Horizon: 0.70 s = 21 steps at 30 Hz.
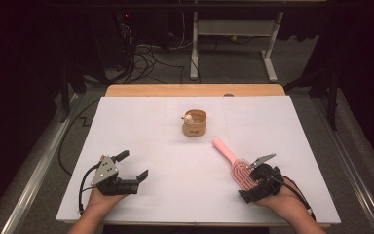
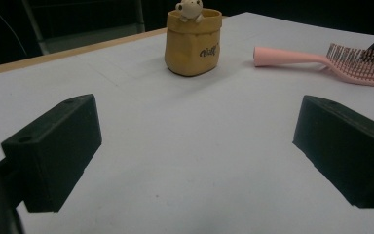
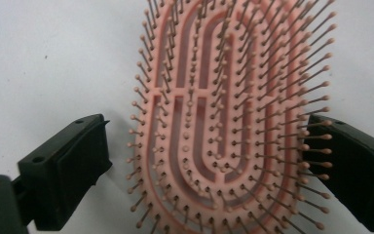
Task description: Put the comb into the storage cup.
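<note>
The pink hairbrush (image 1: pixel 236 165) lies bristles-up on the white bench (image 1: pixel 175 161), its handle pointing toward the tan pot (image 1: pixel 195 123) and its head nearer the person. The right gripper (image 3: pixel 209 161) has its jaws spread wide on either side of the brush head, not clamped. The left gripper (image 1: pixel 131 165) rests well to the left of the pot, jaws apart and holding nothing.
</note>
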Each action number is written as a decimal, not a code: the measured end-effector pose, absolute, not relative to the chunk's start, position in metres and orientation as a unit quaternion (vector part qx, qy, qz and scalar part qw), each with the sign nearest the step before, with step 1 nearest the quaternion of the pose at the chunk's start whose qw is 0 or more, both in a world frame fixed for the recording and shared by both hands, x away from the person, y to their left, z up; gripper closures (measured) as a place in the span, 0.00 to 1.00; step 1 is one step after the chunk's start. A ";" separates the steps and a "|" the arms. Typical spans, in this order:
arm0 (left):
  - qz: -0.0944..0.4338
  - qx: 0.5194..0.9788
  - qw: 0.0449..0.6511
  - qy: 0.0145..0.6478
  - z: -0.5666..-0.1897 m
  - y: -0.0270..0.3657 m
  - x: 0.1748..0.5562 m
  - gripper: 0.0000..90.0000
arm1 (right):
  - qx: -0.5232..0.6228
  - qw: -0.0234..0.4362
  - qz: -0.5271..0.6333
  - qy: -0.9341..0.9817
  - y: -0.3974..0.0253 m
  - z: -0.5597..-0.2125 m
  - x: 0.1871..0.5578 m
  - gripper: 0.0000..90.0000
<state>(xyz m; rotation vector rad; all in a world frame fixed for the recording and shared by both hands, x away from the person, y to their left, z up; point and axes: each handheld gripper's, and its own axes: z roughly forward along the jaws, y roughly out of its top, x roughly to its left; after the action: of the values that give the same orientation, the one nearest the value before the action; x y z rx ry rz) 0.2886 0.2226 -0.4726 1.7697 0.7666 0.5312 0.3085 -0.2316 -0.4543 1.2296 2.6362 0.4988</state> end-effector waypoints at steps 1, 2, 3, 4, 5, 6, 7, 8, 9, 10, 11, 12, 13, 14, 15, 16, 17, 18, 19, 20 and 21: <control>0.224 0.745 0.539 0.323 -0.473 0.222 0.289 0.05 | 0.415 0.095 0.168 0.889 -0.232 -0.454 0.308 0.03; 0.224 0.745 0.539 0.323 -0.473 0.222 0.289 0.05 | 0.418 0.089 0.160 0.890 -0.230 -0.453 0.309 0.02; 0.223 0.746 0.538 0.323 -0.473 0.222 0.289 0.05 | 0.412 0.077 0.147 0.896 -0.229 -0.452 0.313 0.01; 0.223 0.746 0.538 0.323 -0.473 0.222 0.289 0.05 | 0.413 0.074 0.142 0.896 -0.228 -0.451 0.314 0.01; 0.224 0.745 0.538 0.323 -0.474 0.222 0.289 0.05 | 0.413 0.074 0.142 0.896 -0.228 -0.451 0.314 0.01; 0.222 0.746 0.539 0.322 -0.474 0.222 0.289 0.05 | 0.408 0.071 0.130 0.901 -0.227 -0.448 0.318 0.00; 0.222 0.746 0.539 0.322 -0.474 0.222 0.289 0.05 | 0.408 0.071 0.130 0.901 -0.227 -0.448 0.318 0.00; 0.218 0.745 0.540 0.325 -0.474 0.222 0.289 0.05 | 0.408 0.064 0.126 0.902 -0.226 -0.445 0.321 0.00; 0.216 0.745 0.541 0.325 -0.473 0.222 0.289 0.05 | 0.408 0.064 0.126 0.902 -0.226 -0.445 0.321 0.00; 0.217 0.745 0.542 0.324 -0.473 0.222 0.289 0.05 | 0.407 0.062 0.124 0.903 -0.226 -0.444 0.323 0.00; 0.219 0.744 0.543 0.323 -0.473 0.222 0.289 0.05 | 0.409 0.059 0.119 0.903 -0.225 -0.443 0.325 0.00; 0.220 0.742 0.544 0.323 -0.473 0.222 0.289 0.05 | 0.408 0.056 0.109 0.905 -0.223 -0.441 0.329 0.00; 0.219 0.742 0.545 0.323 -0.472 0.222 0.289 0.05 | 0.408 0.056 0.109 0.905 -0.223 -0.441 0.329 0.00; 0.220 0.741 0.546 0.324 -0.472 0.222 0.289 0.05 | 0.408 0.055 0.107 0.905 -0.222 -0.441 0.331 0.00; 0.221 0.740 0.546 0.323 -0.472 0.223 0.289 0.05 | 0.409 0.052 0.101 0.905 -0.221 -0.440 0.334 0.00; 0.222 0.740 0.546 0.323 -0.472 0.223 0.289 0.05 | 0.405 0.052 0.097 0.908 -0.220 -0.440 0.336 0.00; 0.222 0.740 0.546 0.324 -0.472 0.223 0.289 0.05 | 0.411 0.048 0.092 0.906 -0.218 -0.440 0.337 0.00; 0.222 0.741 0.545 0.324 -0.472 0.224 0.289 0.05 | 0.404 0.043 0.083 0.910 -0.215 -0.440 0.342 0.01; 0.222 0.741 0.545 0.324 -0.472 0.224 0.289 0.05 | 0.404 0.043 0.083 0.910 -0.215 -0.440 0.342 0.01; 0.223 0.741 0.545 0.323 -0.472 0.224 0.289 0.05 | 0.403 0.043 0.076 0.911 -0.212 -0.439 0.345 0.02; 0.223 0.740 0.546 0.324 -0.472 0.224 0.289 0.05 | 0.403 0.043 0.076 0.911 -0.212 -0.439 0.345 0.02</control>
<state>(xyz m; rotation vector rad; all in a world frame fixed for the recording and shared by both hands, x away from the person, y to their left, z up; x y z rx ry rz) 0.2888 0.2241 -0.4718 1.7538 0.7684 0.5290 0.3447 -0.2121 -0.4393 1.2316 2.7870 0.2336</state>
